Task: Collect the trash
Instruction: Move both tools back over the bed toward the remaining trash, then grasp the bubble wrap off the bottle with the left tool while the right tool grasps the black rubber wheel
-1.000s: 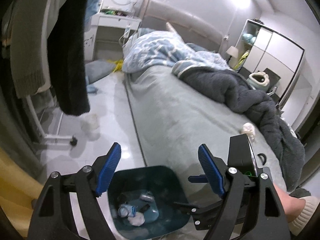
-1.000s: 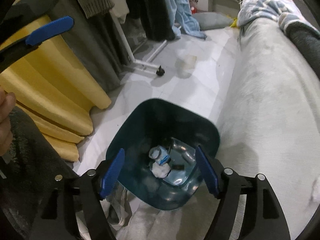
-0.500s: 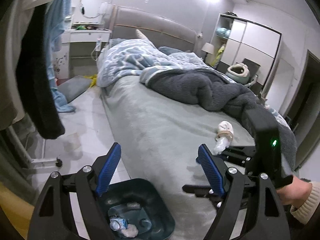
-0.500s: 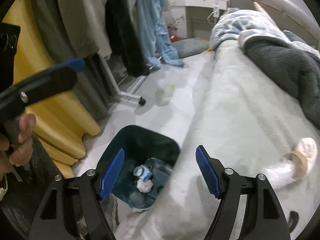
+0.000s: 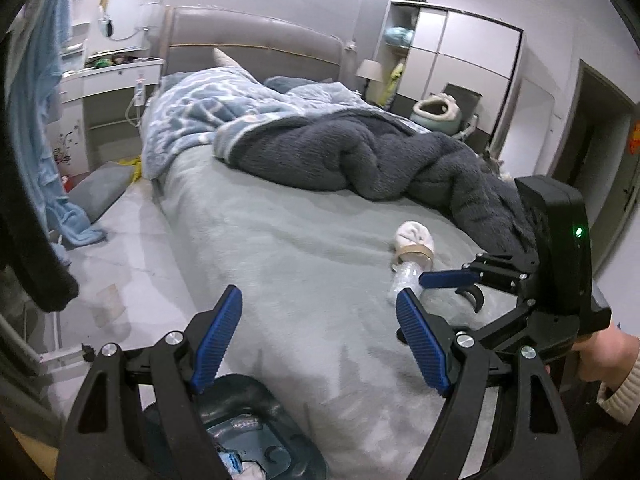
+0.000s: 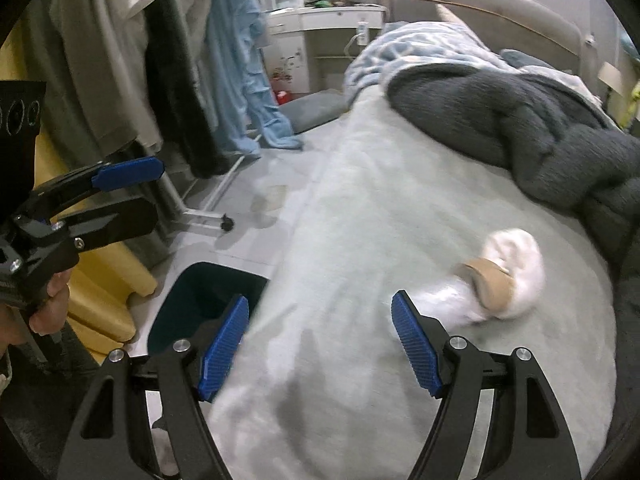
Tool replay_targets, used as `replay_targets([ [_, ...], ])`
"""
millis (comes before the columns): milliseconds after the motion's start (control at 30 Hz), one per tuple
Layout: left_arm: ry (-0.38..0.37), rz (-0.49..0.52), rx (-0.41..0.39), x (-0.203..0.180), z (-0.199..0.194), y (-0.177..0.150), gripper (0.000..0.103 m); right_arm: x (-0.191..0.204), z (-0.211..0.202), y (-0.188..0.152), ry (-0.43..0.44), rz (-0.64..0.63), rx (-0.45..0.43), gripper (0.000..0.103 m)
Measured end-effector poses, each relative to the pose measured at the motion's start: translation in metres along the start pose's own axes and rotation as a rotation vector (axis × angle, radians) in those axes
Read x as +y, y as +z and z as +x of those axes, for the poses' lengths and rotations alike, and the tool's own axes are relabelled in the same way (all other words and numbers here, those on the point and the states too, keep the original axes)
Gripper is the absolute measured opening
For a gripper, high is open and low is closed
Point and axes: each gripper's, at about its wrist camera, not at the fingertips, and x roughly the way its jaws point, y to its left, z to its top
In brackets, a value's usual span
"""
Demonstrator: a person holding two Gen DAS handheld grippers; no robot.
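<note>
Right wrist view: bottle [image 6: 452, 300] lies at two o'clock; both tongs [image 6: 320, 344] [image 5: 318, 336] gape empty; crushed plastic may be squeezed sideways and slip.

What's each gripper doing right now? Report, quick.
Left gripper: open, nothing between its fingers.
Right gripper: open, empty, over the bed.

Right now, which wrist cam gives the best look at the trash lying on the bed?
Left wrist: the trash is sharp there, a white wad with a tan band and crinkled clear plastic lying on the bed. The right wrist view shows it larger but motion-blurred, beyond the open right gripper.
</note>
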Motion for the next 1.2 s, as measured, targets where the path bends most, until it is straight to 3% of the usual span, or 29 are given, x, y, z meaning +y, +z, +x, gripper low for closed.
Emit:
replay_targets([
  [633,-0.114,0.100,0.098,-0.064,0.081,0.004,0.076,-0.086,-0.029,-0.049,-0.157,0.155,0.000,0.074],
  [1200,-0.142,0.163,0.187,-0.100,0.147,-0.004,0.064,-0.108,-0.017,-0.084,-0.157,0.215,0.065,0.038],
])
